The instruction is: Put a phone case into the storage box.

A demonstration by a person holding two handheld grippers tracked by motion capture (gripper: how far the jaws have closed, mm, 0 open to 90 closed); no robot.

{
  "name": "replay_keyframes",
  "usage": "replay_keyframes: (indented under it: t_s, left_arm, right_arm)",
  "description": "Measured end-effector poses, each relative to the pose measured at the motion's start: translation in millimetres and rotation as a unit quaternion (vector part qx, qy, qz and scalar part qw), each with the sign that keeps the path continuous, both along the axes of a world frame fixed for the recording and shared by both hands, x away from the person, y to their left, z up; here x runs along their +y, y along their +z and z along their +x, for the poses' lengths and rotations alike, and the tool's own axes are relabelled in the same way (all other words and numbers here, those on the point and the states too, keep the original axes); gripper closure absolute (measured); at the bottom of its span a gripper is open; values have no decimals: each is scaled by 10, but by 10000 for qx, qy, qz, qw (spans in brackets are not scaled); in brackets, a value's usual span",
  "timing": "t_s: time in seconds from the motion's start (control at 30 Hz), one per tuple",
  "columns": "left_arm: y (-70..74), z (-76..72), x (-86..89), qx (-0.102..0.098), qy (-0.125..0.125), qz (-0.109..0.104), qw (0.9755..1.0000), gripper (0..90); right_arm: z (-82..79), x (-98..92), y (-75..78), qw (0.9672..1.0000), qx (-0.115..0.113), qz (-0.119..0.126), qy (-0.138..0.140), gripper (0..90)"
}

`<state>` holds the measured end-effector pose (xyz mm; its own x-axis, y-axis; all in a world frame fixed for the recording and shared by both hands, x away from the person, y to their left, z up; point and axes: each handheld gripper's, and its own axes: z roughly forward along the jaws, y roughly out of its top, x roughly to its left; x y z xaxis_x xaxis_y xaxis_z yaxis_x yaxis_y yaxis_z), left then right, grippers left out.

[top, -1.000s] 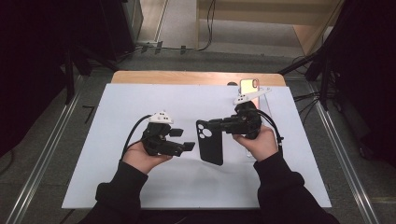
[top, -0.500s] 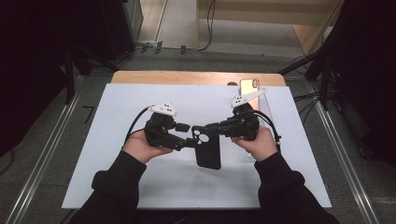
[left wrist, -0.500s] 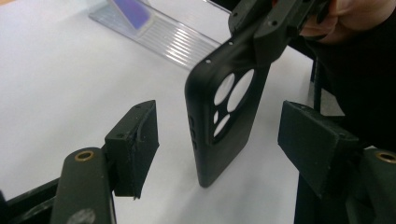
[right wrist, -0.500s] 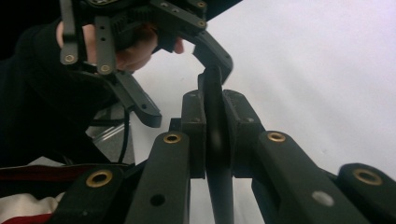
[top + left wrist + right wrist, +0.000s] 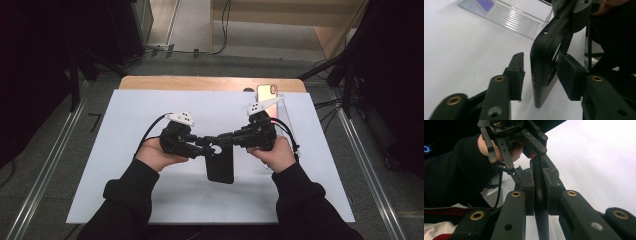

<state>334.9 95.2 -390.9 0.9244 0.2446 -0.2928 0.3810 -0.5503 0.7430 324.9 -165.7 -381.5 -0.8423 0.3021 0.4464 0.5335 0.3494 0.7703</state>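
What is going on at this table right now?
A person holds a black phone case off the white table between two hand-held grippers. The right gripper is clamped on one edge of the case. The left gripper has just been closing around the other edge; one pad seems to touch it, while the other stands just clear. A phone and a clear box lie farther back.

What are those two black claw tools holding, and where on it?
The right hand-held gripper clamps the black phone case by its edge; the left hand-held gripper straddles it, closing.
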Motion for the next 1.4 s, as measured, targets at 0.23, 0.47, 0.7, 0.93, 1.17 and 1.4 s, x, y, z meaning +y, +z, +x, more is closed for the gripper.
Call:
replay_keyframes:
  t_s: [0.23, 0.47, 0.7, 0.93, 1.17, 1.4]
  left_arm:
    - [-15, 18, 63, 78, -181, -199, 9996, 719]
    - [-22, -5, 65, 96, -286, -178, 9994, 765]
    - [9, -12, 90, 171, -53, -17, 9998, 765]
    - [136, -16, 163, 230, 562, 183, 9980, 764]
    - [242, 21, 285, 342, 1257, 112, 9914, 764]
    - [311, 15, 313, 240, 1786, 263, 9833, 763]
  right_arm:
    - [5, 10, -15, 9999, -16, 44, 107, 771]
    - [26, 14, -43, 9999, 96, 102, 58, 710]
    - [-14, -26, 24, 9985, -316, 330, -316, 506]
    - [-15, -64, 32, 9947, -566, 223, -830, 319]
    - [-42, -29, -24, 9918, -933, 94, -867, 267]
    - [-44, 82, -116, 9932, -771, -38, -869, 19]
